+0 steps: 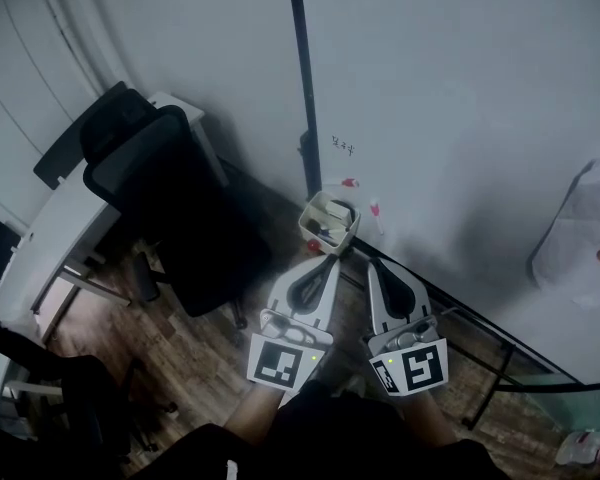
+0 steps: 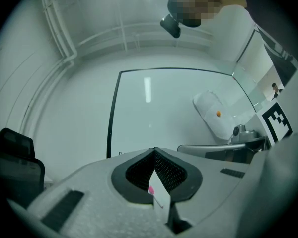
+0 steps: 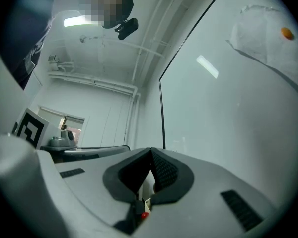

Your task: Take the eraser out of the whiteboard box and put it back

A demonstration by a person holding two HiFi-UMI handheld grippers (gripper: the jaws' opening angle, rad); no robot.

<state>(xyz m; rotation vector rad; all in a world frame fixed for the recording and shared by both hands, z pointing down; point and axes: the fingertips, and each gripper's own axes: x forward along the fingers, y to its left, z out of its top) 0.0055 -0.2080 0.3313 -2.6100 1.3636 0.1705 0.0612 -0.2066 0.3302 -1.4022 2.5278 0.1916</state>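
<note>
Showing two matching units, left gripper (image 1: 327, 258) and right gripper (image 1: 376, 262), both in light grey speckled plastic, narrowing toward the tips. Showing a long dark oval cut-out on each top face. Bearing a left marker cube (image 1: 280, 362) and a right marker cube (image 1: 416, 368) at the rear ends, white with black square patterns. Showing a tiny green light (image 1: 313, 358) on the left shell. Lining the jaws with black mesh-textured pads (image 2: 139, 171), V-shaped inside a dark rim, with the same padding in the right gripper view. Showing dark rectangular slots (image 2: 64, 209) on the grey shell. Wearing dark clothing (image 1: 310, 443).
</note>
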